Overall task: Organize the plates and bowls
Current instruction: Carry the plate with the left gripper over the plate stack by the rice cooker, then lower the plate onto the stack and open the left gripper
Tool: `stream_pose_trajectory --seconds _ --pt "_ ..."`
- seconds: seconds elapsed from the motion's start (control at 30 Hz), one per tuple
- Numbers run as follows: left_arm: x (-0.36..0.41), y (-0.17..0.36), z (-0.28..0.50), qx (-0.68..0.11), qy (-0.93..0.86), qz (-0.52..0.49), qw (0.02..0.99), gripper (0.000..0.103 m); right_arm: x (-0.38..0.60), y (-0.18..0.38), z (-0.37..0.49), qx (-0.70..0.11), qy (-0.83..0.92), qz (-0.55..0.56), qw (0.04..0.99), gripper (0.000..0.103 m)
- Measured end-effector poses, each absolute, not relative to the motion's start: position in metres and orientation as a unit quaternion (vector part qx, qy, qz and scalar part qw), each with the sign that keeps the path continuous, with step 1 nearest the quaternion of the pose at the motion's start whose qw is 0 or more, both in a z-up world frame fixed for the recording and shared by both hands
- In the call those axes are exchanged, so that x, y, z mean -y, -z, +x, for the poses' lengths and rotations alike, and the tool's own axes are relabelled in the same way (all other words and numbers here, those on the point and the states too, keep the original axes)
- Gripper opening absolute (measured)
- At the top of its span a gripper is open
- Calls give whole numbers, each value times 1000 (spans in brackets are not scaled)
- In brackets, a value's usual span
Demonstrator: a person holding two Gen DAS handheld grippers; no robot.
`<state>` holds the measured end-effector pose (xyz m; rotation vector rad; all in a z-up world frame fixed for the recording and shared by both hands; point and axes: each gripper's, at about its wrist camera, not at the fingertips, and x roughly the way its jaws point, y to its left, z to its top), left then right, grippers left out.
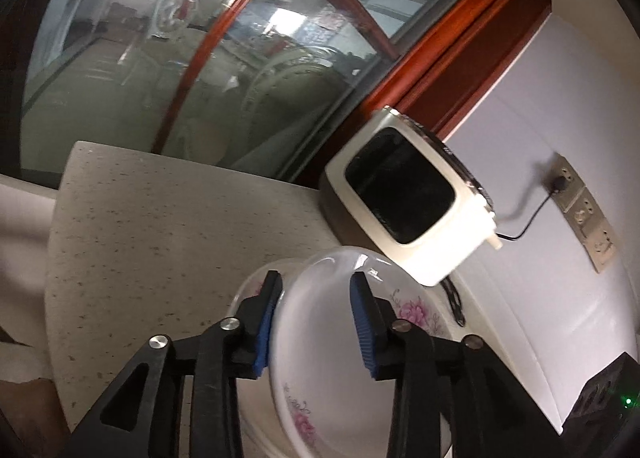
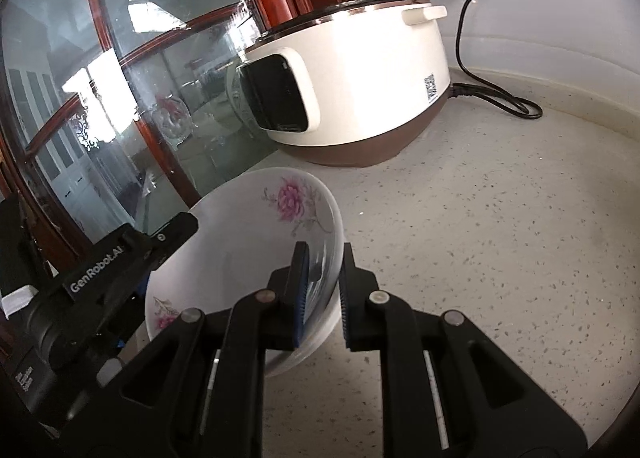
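A white bowl [image 1: 320,358] with pink flowers sits on the speckled counter. My left gripper [image 1: 316,322] straddles its rim: one blue pad [image 1: 266,322] is against the outer wall, the other stands clear inside, so the jaws are open. A second white rim [image 1: 246,294] shows beneath the bowl. In the right wrist view the same bowl [image 2: 248,242] tilts, and my right gripper [image 2: 323,298] is shut on its near rim, one pad inside and one outside. A finger of the left gripper [image 2: 176,227] reaches the bowl's opposite rim.
A cream rice cooker [image 2: 352,77] stands just behind the bowl, its black cord [image 2: 492,97] trailing to a wall socket [image 1: 576,193]. A glass cabinet door with a red wooden frame [image 2: 120,97] rises at the left. Speckled countertop [image 2: 480,258] spreads to the right.
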<state>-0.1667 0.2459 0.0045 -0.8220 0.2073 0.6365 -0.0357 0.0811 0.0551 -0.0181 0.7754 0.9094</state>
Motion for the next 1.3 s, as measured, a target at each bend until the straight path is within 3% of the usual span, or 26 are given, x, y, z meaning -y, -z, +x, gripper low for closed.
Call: stream_pose_trajectory --seconds 0.33,0.7,0.87,1.3 --pt "-247 -3 -167 -106 -324 -389 856 47 -90 -53 -34 -381 -432 -27 817 18" --pt "-241 -8 -190 -51 -329 -396 856 75 -114 -49 -46 -386 -438 -81 807 25" --pt "-238 -10 -199 -25 -351 -391 850 78 -117 -50 -47 -381 -434 -95 811 26" --pt "-247 -5 -186 -64 -345 -399 847 82 -116 -49 -47 -371 -384 -138 834 29"
